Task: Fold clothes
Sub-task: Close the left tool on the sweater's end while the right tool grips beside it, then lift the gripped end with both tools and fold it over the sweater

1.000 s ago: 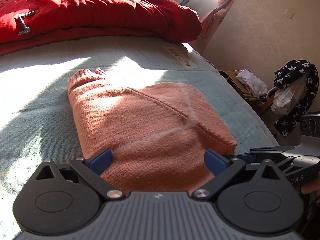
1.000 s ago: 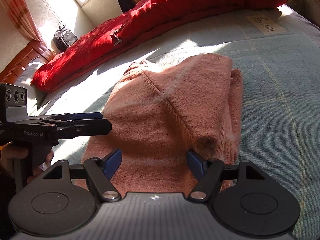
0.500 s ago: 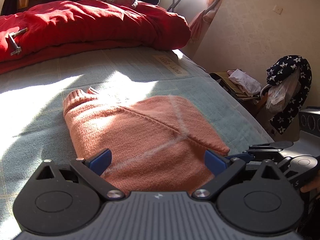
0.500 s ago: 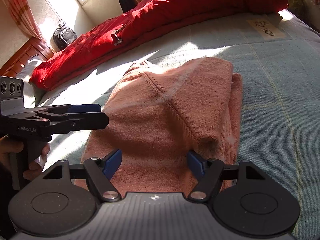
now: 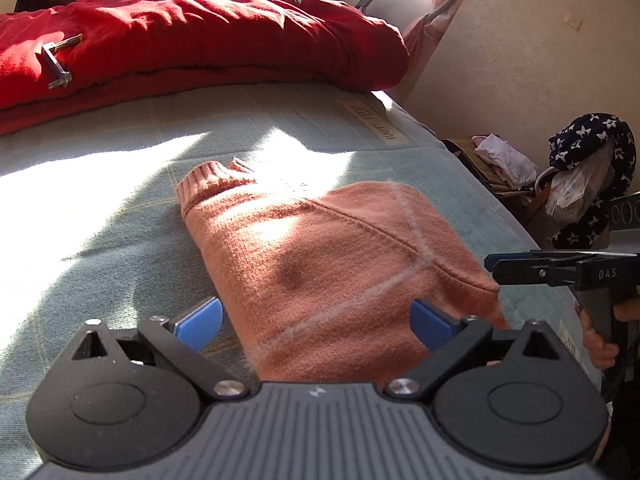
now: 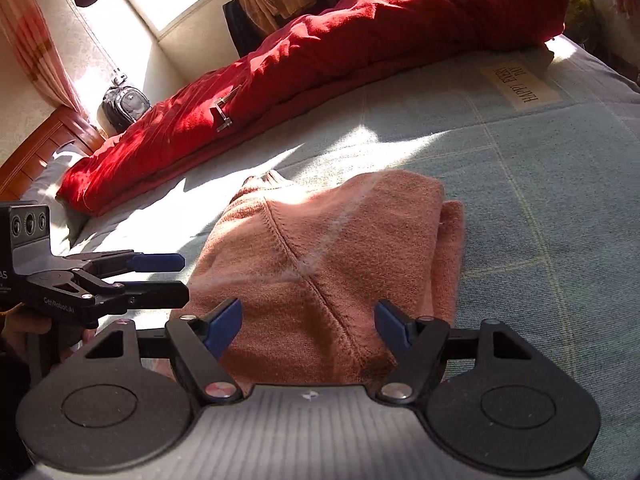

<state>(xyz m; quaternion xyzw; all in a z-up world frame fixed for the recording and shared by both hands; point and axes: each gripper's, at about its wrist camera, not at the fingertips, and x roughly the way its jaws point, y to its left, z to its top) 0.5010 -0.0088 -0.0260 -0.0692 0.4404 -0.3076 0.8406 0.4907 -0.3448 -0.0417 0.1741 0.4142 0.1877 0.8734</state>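
Left wrist view: my left gripper [image 5: 316,322] has its 2 blue pads [image 5: 199,323] spread wide w/ nothing pinched. 1 folded salmon sweater [image 5: 320,264] lies flat on the pale blue bedspread [image 5: 100,208], its near end running in btwn and under the pads; neither pad presses it that I can see. 1 ribbed cuff sticks out at the sweater's far left corner. 2 pale fuzzy lines cross on its top. Behind it, 1 red duvet [image 5: 192,40] is bunched across the far side of the bed, w/ 1 small metal piece [image 5: 56,62] lying on it. 1 printed label [image 5: 374,122] is sewn on the bedspread near the far right edge. My right gripper [image 5: 496,266] comes in from the right, just off the sweater's right corner, held in my right hand [image 5: 600,340]. Past the bed edge, 1 dark star-print cloth [image 5: 588,176] hangs over clutter.

Right wrist view: my right gripper [image 6: 308,326] is open too, jaws having just widened a bit more, 2 blue pads [image 6: 224,326] apart over the sweater's [image 6: 328,256] near edge, gripping nothing. Folded layers show stacked at the sweater's right side. My left gripper [image 6: 176,276] sits at the left, just beside the sweater's left edge, jaws apart, nothing btwn them. Same red duvet [image 6: 320,56] behind, 1 dark backpack [image 6: 124,106] by the wall, 1 label [image 6: 520,84] on the bedspread [image 6: 540,200].
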